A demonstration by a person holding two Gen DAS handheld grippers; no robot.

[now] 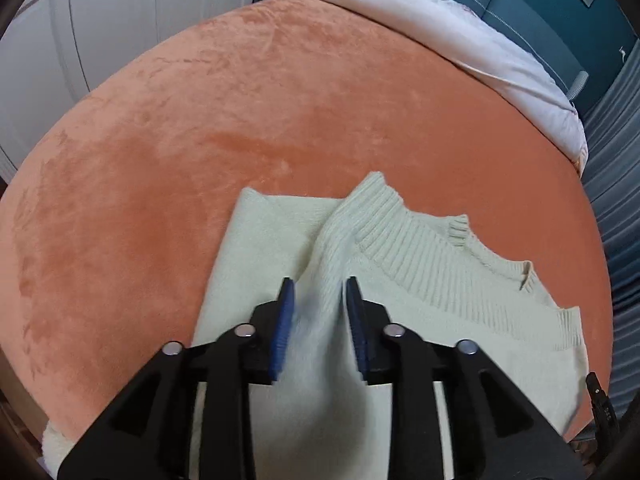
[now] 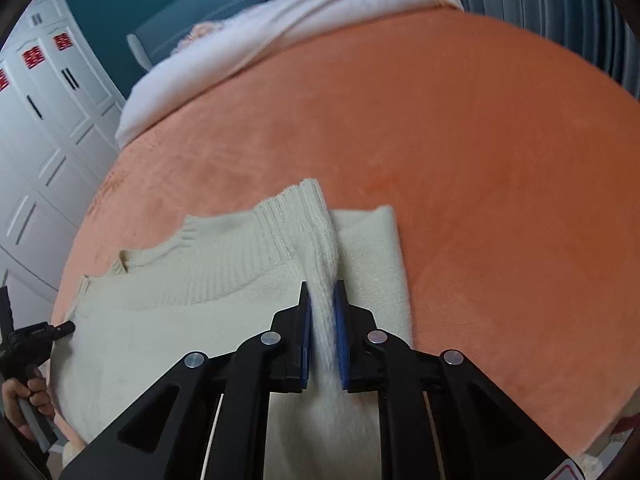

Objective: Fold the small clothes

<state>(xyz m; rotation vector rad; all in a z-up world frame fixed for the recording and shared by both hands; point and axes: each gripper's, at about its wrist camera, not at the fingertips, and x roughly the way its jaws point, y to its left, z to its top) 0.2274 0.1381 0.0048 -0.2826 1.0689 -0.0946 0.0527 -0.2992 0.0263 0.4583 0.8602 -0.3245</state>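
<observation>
A cream knit sweater (image 1: 436, 292) with ribbed edges lies partly folded on the orange blanket (image 1: 240, 120), near its front edge. My left gripper (image 1: 319, 290) stands over it, and a raised fold of the knit fills the gap between its blue pads (image 1: 285, 312), touching both. In the right wrist view the same sweater (image 2: 192, 272) spreads to the left. My right gripper (image 2: 323, 288) pinches a narrow ridge of the knit tightly between its pads (image 2: 340, 320). The cloth under both grippers is hidden.
The orange blanket (image 2: 500, 160) covers a bed, with a white duvet (image 1: 460, 28) bunched at the far end. White wardrobe doors (image 2: 44, 140) stand beside the bed, grey curtains (image 1: 616, 168) on the other side. A hand (image 2: 24, 396) holds the other gripper's handle at the left edge.
</observation>
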